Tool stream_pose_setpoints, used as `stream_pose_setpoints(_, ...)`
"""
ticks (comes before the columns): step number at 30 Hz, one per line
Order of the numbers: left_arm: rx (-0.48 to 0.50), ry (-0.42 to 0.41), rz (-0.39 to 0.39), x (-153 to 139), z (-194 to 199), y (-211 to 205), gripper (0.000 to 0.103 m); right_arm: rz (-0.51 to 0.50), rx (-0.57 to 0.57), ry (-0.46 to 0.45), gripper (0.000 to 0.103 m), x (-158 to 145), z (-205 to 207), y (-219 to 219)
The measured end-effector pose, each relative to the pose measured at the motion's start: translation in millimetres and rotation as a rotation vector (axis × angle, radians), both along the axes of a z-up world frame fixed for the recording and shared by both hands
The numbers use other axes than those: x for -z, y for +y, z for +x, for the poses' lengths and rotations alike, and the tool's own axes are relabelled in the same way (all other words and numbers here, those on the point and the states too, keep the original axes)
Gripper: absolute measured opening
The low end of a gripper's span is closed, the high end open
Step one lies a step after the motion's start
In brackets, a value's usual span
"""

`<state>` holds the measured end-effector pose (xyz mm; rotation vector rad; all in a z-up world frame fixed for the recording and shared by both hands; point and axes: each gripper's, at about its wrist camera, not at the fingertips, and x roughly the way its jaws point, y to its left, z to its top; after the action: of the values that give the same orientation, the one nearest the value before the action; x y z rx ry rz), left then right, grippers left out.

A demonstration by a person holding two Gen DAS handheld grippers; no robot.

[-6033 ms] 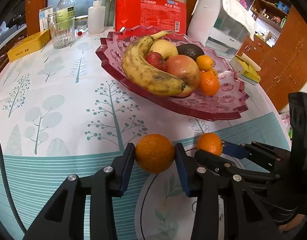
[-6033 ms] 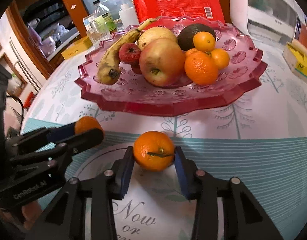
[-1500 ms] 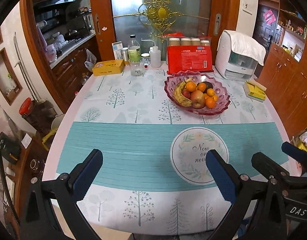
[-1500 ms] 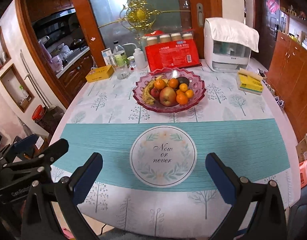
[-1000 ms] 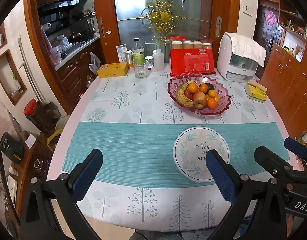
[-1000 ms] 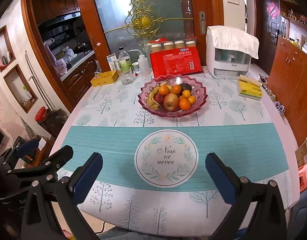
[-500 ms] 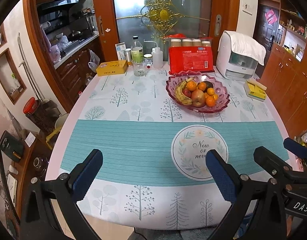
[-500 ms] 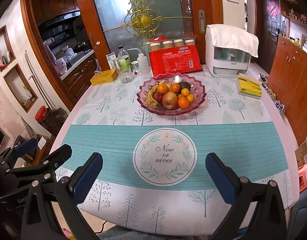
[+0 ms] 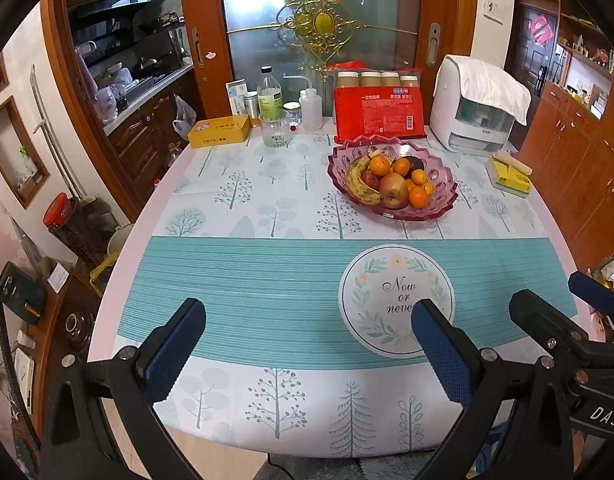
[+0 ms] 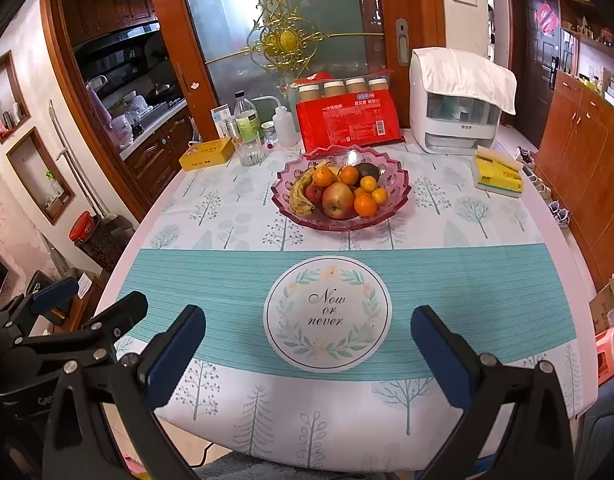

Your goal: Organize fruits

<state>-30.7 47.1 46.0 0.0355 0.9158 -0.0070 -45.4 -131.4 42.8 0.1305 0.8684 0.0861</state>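
Note:
A pink glass fruit bowl [image 9: 439, 200] [image 10: 395, 196] stands at the far side of the table. It holds a banana [image 9: 357, 186], an apple [image 10: 338, 199], several oranges [image 10: 365, 205], an avocado and a small red fruit. My left gripper [image 9: 307, 344] is open and empty, held back above the table's near edge. My right gripper [image 10: 307, 344] is open and empty too, beside it at the near edge. Each gripper shows at the side of the other's view.
A red package of cups [image 9: 377, 114], a white appliance [image 9: 477, 104], a glass [image 9: 274, 130], bottles and a yellow box [image 9: 219, 131] line the far edge. A yellow pack [image 10: 499, 178] lies at the right. A round "Now or never" print [image 10: 327, 312] marks the tablecloth.
Six seconds ago each gripper was shut on an orange near the bowl. Now both are open, empty and far back. Over the last second the views hardly shift.

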Motion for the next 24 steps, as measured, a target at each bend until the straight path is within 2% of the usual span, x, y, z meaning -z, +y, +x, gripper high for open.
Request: stream_pose_setpoints(24, -0.005, 0.005, 0.001, -0.3, 2.1, -1.2, 0.102, 0.002, 0.002, 0.002, 0.103, 1.7, 4.9, 3.8)
